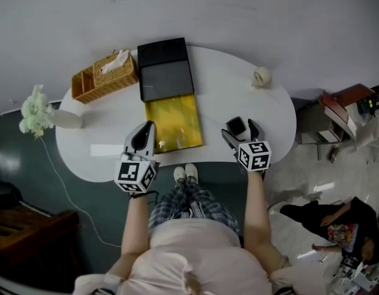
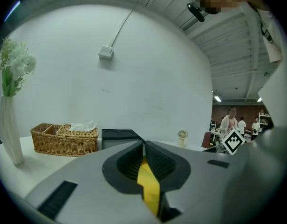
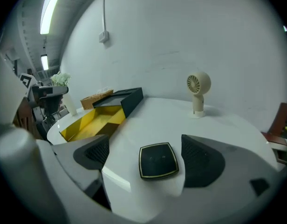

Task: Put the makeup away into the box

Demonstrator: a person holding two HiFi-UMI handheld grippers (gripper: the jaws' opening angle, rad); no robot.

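A black square makeup compact (image 3: 157,160) with a thin gold rim lies flat on the white table (image 1: 251,103) near its front edge. My right gripper (image 3: 147,154) is open, one jaw on each side of the compact, and neither pad touches it. In the head view the compact (image 1: 236,126) sits between the right gripper's (image 1: 240,131) jaws. The box (image 1: 172,123) stands open at the table's middle, its yellow tray pulled toward me and its black lid (image 1: 165,71) behind. My left gripper (image 1: 145,137) hovers at the tray's left front corner, jaws shut (image 2: 144,146) and empty, with yellow showing beneath them.
A wicker basket (image 1: 102,76) with tissues stands at the back left, a vase of white flowers (image 1: 37,110) at the far left, and a small cream fan (image 1: 261,77) at the back right. A white card (image 1: 107,150) lies left of the left gripper. People stand in the room beyond.
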